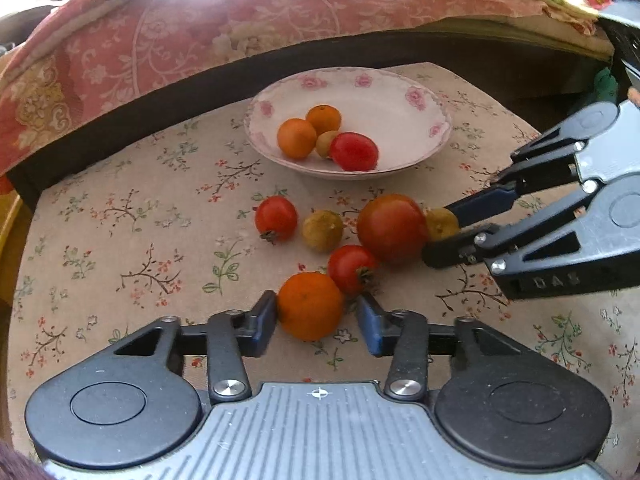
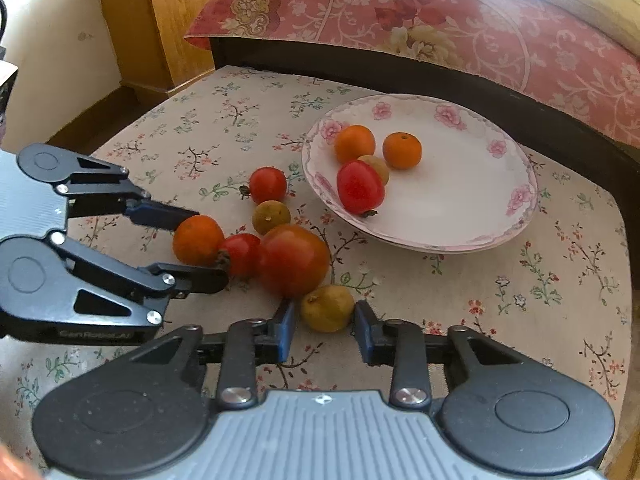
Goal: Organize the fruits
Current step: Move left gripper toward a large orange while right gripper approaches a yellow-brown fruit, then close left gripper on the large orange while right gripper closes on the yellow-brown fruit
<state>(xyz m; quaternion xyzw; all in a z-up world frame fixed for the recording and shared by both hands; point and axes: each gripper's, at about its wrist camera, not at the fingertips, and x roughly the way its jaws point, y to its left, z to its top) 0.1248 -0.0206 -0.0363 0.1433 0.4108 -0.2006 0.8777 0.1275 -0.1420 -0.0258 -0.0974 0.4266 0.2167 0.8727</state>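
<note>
A floral plate (image 1: 424,120) (image 2: 472,208) holds two small oranges, a red tomato and a yellow-green fruit. In front of it on the cloth lie a big tomato (image 1: 392,227) (image 2: 294,260), two small tomatoes and another yellow-green fruit (image 1: 322,230) (image 2: 271,217). An orange (image 1: 310,306) (image 2: 198,240) sits between the fingers of my left gripper (image 1: 317,310) (image 2: 208,246); the left pad touches it, and a narrow gap shows at the right pad. My right gripper (image 2: 325,316) (image 1: 438,228) is shut on a small yellow-green fruit (image 2: 327,308) (image 1: 442,222) right beside the big tomato.
The flowered cloth (image 1: 120,220) (image 2: 520,300) covers a small table. A dark bed frame (image 1: 160,104) (image 2: 400,76) with a pink quilt runs along the far side. A wooden panel (image 2: 160,20) stands at the far left. The two grippers work close together among the loose fruit.
</note>
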